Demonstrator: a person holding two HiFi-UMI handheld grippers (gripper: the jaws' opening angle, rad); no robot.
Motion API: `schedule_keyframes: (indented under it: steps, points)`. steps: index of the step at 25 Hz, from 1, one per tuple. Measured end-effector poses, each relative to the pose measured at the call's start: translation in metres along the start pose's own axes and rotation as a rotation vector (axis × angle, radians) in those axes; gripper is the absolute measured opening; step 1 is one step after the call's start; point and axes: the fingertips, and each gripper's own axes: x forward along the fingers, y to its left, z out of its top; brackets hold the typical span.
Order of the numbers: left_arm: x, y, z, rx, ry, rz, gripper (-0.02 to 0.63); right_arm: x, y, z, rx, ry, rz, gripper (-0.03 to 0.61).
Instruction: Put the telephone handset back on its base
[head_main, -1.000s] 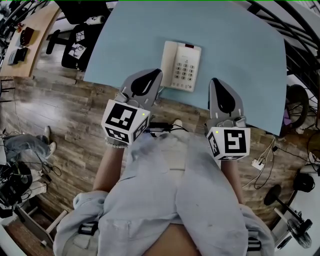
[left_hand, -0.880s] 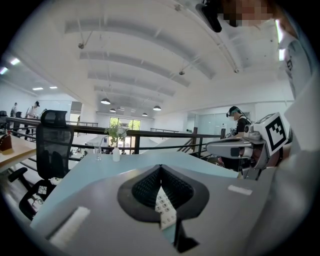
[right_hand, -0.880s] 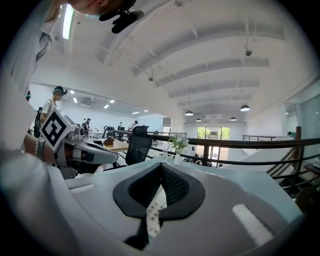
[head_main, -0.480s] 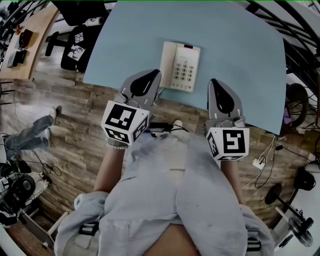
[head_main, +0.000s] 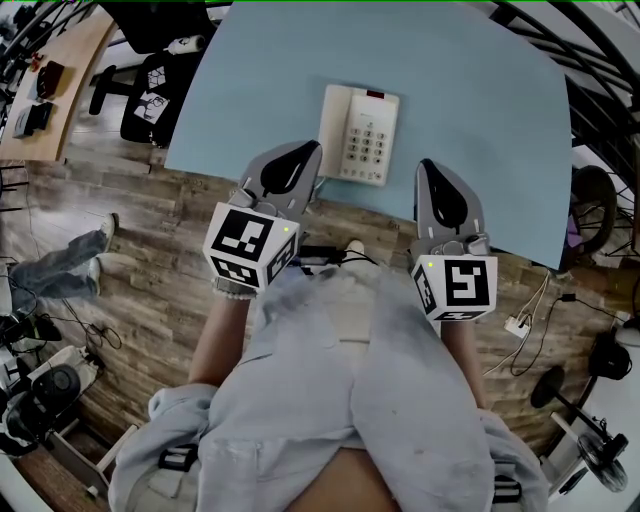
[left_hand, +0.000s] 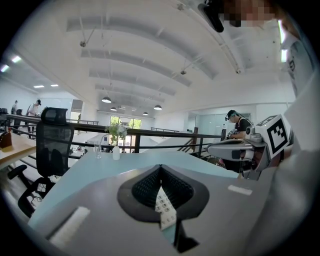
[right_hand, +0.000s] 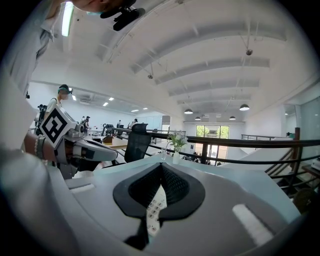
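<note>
A cream telephone (head_main: 360, 133) lies on the pale blue table (head_main: 470, 90), near its front edge. The handset (head_main: 334, 125) rests along the left side of its base. My left gripper (head_main: 305, 150) hovers just left of the phone at the table edge, jaws shut with nothing between them. My right gripper (head_main: 432, 165) hangs to the phone's right, also shut and holding nothing. In the left gripper view the closed tips (left_hand: 160, 167) meet above a strip of keypad (left_hand: 164, 207). The right gripper view shows its closed tips (right_hand: 161, 165) and the keypad (right_hand: 154, 207) below.
A black office chair (head_main: 160, 80) stands at the table's left. A small vase of flowers (left_hand: 116, 145) sits at the far end of the table, with a railing behind. Cables and a power strip (head_main: 518, 326) lie on the wooden floor at right. A person's legs (head_main: 60, 270) are on the floor at left.
Both grippers and the telephone have stayed put. The person's legs on the floor at left have shifted position.
</note>
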Motion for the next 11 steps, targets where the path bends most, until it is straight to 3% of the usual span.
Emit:
schedule_keyframes:
  steps: [11]
  points:
    - [0.0034, 0.0007, -0.0020, -0.005, 0.003, -0.015, 0.003, 0.0033, -0.0002, -0.0022, -0.002, 0.009, -0.004, 0.005]
